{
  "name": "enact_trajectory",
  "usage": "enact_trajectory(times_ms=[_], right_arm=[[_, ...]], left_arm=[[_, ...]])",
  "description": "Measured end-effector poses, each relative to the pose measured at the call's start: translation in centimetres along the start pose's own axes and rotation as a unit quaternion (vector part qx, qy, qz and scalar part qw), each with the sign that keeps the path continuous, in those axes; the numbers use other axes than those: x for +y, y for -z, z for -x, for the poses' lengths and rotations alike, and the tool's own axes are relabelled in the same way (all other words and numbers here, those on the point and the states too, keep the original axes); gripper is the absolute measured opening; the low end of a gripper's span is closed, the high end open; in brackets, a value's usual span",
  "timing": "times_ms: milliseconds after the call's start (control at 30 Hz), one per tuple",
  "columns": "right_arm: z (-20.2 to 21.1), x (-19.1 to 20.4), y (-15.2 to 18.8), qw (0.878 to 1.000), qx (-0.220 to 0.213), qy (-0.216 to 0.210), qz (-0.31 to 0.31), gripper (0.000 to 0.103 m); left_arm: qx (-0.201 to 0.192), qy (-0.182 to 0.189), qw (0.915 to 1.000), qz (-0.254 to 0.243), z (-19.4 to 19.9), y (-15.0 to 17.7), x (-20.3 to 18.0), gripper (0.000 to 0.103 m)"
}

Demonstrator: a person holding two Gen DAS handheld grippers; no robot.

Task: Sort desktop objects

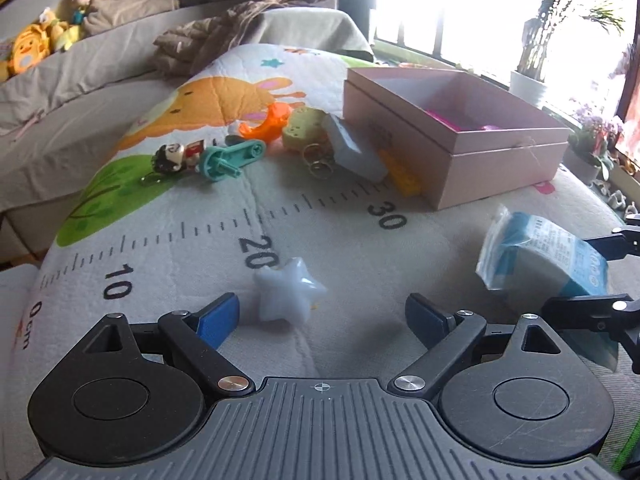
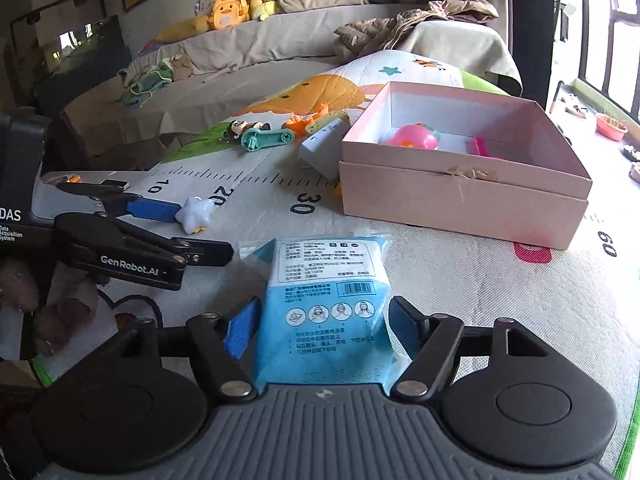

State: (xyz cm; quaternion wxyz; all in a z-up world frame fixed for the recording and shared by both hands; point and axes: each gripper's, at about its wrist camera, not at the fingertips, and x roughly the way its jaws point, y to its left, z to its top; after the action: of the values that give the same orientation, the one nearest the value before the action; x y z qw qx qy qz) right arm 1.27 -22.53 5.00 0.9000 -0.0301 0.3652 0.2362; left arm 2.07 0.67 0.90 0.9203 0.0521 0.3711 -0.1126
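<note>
My left gripper is open, low over the ruler-print mat, with a white star toy lying between its fingertips, closer to the left finger; the star also shows in the right wrist view. My right gripper is shut on a blue mask packet, which also shows in the left wrist view. An open pink box stands ahead on the right and holds a pink round toy and a pink piece.
Beside the box's left lie a grey-blue block, a yellow brick, a yellow keyring toy, an orange piece, a teal part and a doll figure. A sofa with plush toys stands behind.
</note>
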Motion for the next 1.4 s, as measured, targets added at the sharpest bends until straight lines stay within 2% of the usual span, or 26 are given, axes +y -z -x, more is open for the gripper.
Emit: enact_trajectory(times_ms=[167, 333, 400, 500, 567, 700, 800, 867, 933, 1033, 1100, 1200, 1400], right_arm=[[0.0, 0.1, 0.4, 1.0, -0.002, 0.004, 0.009, 0.076], [0.6, 0.9, 0.4, 0.999, -0.006, -0.045, 0.014, 0.078], [1.3, 0.8, 0.0, 0.999, -0.022, -0.048, 0.016, 0.078], [2.4, -0.6, -1.4, 0.998, -0.059, 0.003, 0.008, 0.086], [2.7, -2.6, -2.5, 0.996, -0.076, 0.049, -0.015, 0.086], [2.4, -7.1, -4.6, 0.982, -0.104, 0.141, -0.062, 0.086], [1.4, -10.5, -6.0, 0.971, -0.122, 0.177, -0.106, 0.086], [0.2, -12.6, -6.9, 0.967, -0.13, 0.174, -0.136, 0.086], [-1.5, -14.3, -7.8, 0.965, -0.115, 0.168, -0.162, 0.086], [-4.3, -15.7, -8.8, 0.97, -0.085, 0.136, -0.185, 0.085], [-5.7, -15.1, -9.3, 0.973, -0.073, 0.126, -0.18, 0.083], [-6.8, -13.7, -9.7, 0.975, -0.071, 0.147, -0.15, 0.083], [-7.6, -11.6, -10.3, 0.985, -0.064, 0.112, -0.118, 0.083]], left_arm=[[0.005, -0.028, 0.9996, 0.007, -0.1, 0.0, 1.3, 0.094], [0.004, -0.036, 0.9993, 0.011, -0.2, 0.0, 1.5, 0.095], [0.003, -0.037, 0.9992, 0.01, -0.2, 0.1, 1.4, 0.095], [0.001, -0.038, 0.9992, 0.014, -0.3, 0.2, 1.5, 0.097], [0.0, -0.038, 0.9991, 0.02, -0.4, 0.2, 1.6, 0.097], [-0.001, -0.042, 0.9987, 0.03, -0.6, 0.3, 1.5, 0.101], [-0.006, -0.042, 0.9986, 0.033, -0.6, 0.4, 1.5, 0.101], [-0.011, -0.039, 0.9985, 0.037, -0.6, 0.7, 1.7, 0.102], [-0.013, -0.034, 0.9985, 0.041, -0.6, 0.7, 1.9, 0.102], [-0.015, -0.03, 0.9985, 0.043, -0.6, 0.8, 2.0, 0.103], [-0.017, -0.028, 0.9985, 0.044, -0.6, 0.8, 2.0, 0.103], [-0.019, -0.025, 0.9984, 0.047, -0.5, 0.9, 2.0, 0.103], [-0.02, -0.024, 0.9983, 0.048, -0.5, 0.9, 2.0, 0.103]])
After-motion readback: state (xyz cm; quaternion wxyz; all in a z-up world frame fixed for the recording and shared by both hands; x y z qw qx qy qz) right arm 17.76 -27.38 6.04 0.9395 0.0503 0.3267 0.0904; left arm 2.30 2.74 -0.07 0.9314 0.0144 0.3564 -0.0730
